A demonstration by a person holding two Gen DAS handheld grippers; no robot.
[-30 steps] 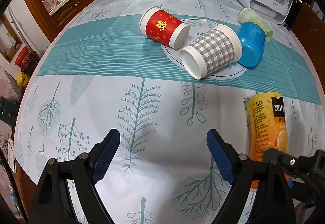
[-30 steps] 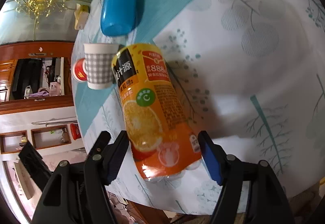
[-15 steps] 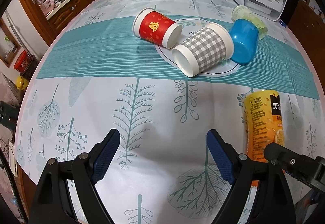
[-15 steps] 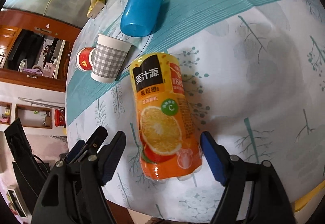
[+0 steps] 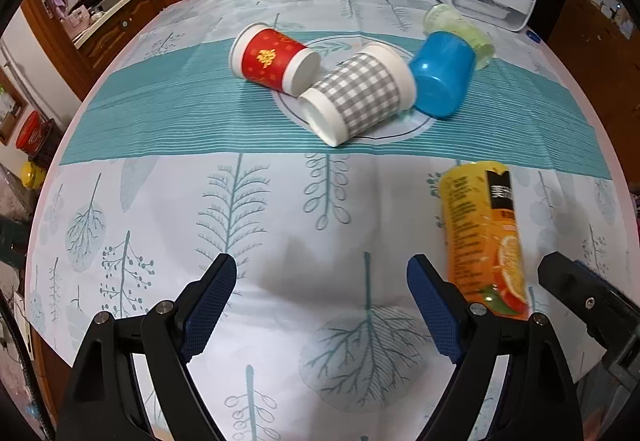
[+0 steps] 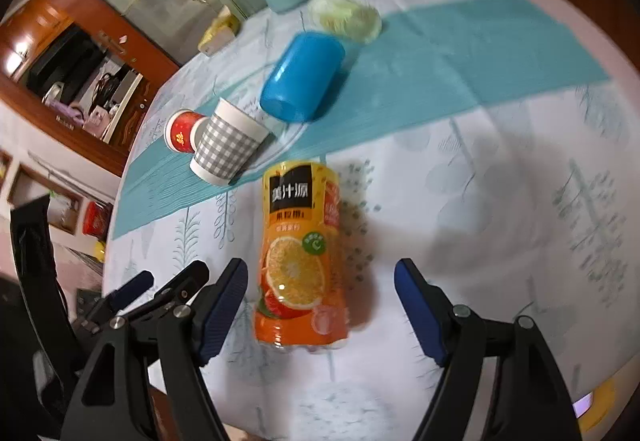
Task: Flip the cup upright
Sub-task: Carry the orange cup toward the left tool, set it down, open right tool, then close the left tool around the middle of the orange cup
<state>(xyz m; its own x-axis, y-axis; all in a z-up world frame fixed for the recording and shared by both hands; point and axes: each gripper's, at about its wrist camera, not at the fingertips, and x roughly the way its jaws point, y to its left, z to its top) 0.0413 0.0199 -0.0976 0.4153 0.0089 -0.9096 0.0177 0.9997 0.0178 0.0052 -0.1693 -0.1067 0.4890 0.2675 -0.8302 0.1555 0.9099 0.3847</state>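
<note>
Table (image 5: 168, 201) status: nothing is upright yet, so the whole task is left to you; the orange juice cup (image 6: 300, 257) lies on its side at 6 o'clock, well apart from the blue cup (image 5: 440, 79), checked cup (image 5: 356, 97) and red cup (image 5: 272, 59), which lie tipped together at 12. Your right gripper (image 6: 320, 299) is spread wide, straddling the orange cup's lower end without touching it. Your left gripper (image 5: 322, 303) is likewise released, holding nothing.

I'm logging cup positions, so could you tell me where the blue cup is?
In the left wrist view the blue cup lies on its side right of centre, between the checked cup and the pale green cup.
</note>
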